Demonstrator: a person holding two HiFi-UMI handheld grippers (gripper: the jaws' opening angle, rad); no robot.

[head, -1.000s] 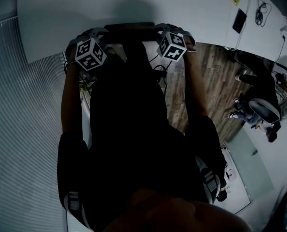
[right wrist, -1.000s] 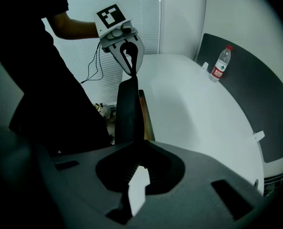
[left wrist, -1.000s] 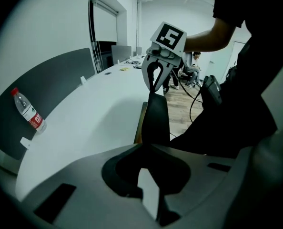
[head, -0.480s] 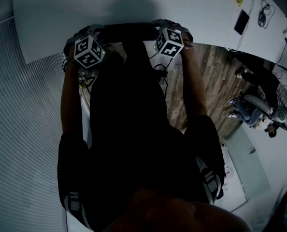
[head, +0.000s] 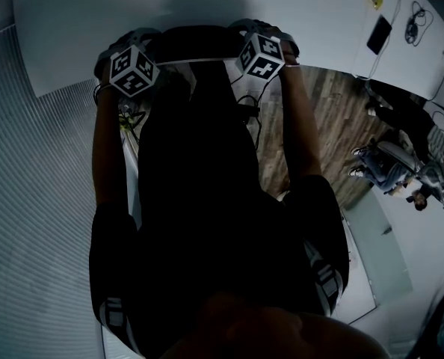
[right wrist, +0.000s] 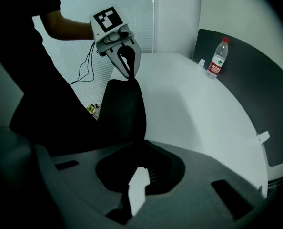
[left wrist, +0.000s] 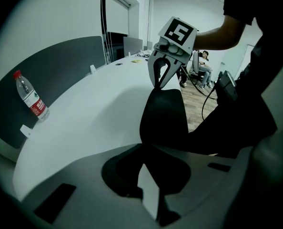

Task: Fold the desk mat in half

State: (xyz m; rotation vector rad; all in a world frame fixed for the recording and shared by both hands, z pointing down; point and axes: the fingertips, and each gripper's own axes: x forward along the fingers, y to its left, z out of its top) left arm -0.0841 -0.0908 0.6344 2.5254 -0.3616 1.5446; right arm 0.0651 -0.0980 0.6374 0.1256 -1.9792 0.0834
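Observation:
The black desk mat (head: pixel 199 148) hangs in front of the person, held up by its top edge over the near rim of the white table (head: pixel 132 13). My left gripper (head: pixel 151 51) is shut on the mat's left top corner and my right gripper (head: pixel 241 47) on the right top corner. In the left gripper view the mat (left wrist: pixel 163 118) runs from my own jaws up to the right gripper (left wrist: pixel 159 82), which pinches its corner. The right gripper view mirrors this: the mat (right wrist: pixel 125 113) rises to the left gripper (right wrist: pixel 127 75). The mat's lower part is lost in the dark.
A water bottle (left wrist: pixel 31 97) with a red label stands at the table's far side, against a dark partition (left wrist: pixel 60 66); it also shows as the bottle (right wrist: pixel 217 57). Seated people (head: pixel 401 170) are off to the right, over a wooden floor (head: pixel 334 118). Cables (head: pixel 248 114) hang at the table's edge.
Both grippers have carried the mat's top edge a little farther forward over the table, keeping their grip.

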